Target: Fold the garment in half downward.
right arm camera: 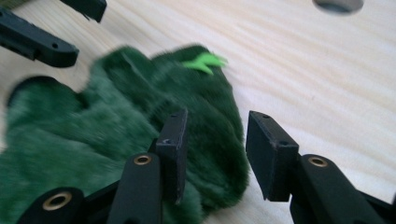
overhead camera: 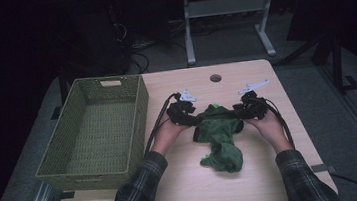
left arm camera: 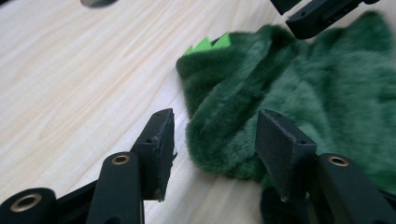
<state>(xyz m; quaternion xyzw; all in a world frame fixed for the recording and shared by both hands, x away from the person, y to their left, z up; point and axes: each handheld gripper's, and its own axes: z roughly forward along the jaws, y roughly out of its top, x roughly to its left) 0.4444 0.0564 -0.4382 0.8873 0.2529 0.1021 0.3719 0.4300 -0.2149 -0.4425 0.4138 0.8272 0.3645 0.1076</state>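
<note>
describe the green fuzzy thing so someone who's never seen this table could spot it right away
On the light wooden table, right of the woven basket, a dark green plush garment lies crumpled between the two grippers. Its shaggy fur and small bright-green felt spikes mark it out.

Basket blocked table's left; green plush sat mid-table betw. grippers; near edge & far side were open.

The right gripper has its two black jaws apart around the edge of a fuzzy dark green plush garment. It lies on a pale wooden table, near a round hole.
</note>
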